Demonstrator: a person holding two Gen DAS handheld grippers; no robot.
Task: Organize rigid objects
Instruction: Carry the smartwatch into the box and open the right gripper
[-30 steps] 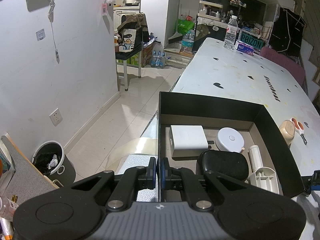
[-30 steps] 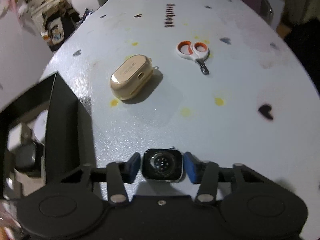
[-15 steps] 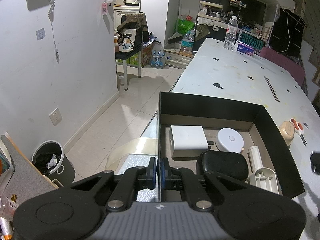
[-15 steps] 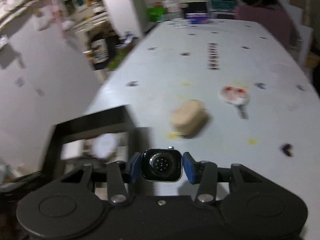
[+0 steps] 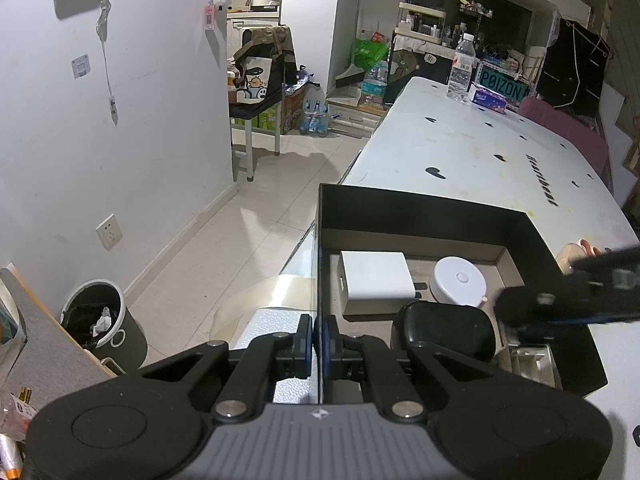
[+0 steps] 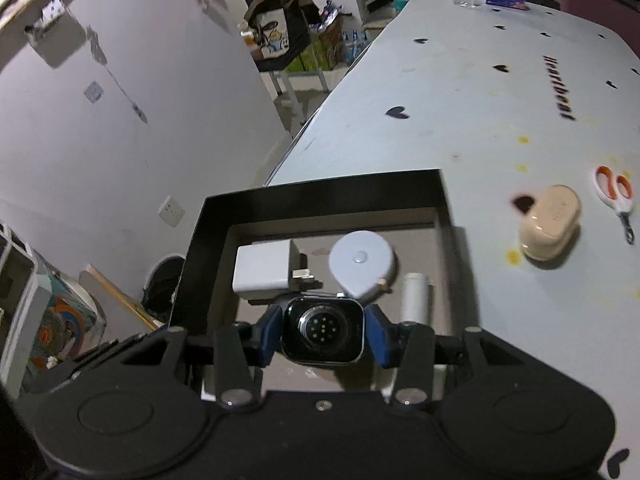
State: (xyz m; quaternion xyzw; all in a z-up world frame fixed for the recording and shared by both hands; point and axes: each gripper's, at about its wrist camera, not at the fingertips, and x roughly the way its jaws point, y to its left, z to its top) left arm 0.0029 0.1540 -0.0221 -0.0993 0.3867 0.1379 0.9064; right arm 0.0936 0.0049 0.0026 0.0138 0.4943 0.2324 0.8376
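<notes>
A black open box (image 5: 420,212) sits at the near left corner of the white table (image 5: 480,152). My left gripper (image 5: 319,344) is shut on the box's left wall. Inside lie a white charger (image 5: 376,282), a round white tape measure (image 5: 458,280) and a black oval case (image 5: 444,330). My right gripper (image 6: 324,334) is shut on a smartwatch body (image 6: 322,322), sensor side up, and holds it above the box (image 6: 320,184) over the charger (image 6: 264,270) and a white tube (image 6: 416,296). In the left wrist view the right gripper (image 5: 524,320) comes in blurred over the box's right wall.
A beige earbud case (image 6: 550,226) and orange-handled scissors (image 6: 614,192) lie on the table right of the box. A water bottle (image 5: 460,68) and a tissue pack (image 5: 490,98) stand at the far end. Left of the box the table ends; a bin (image 5: 100,320) stands on the floor.
My right gripper has lifted the watch off the table and swung it left, from beside the earbud case to above the box. The left gripper and box have not moved.
</notes>
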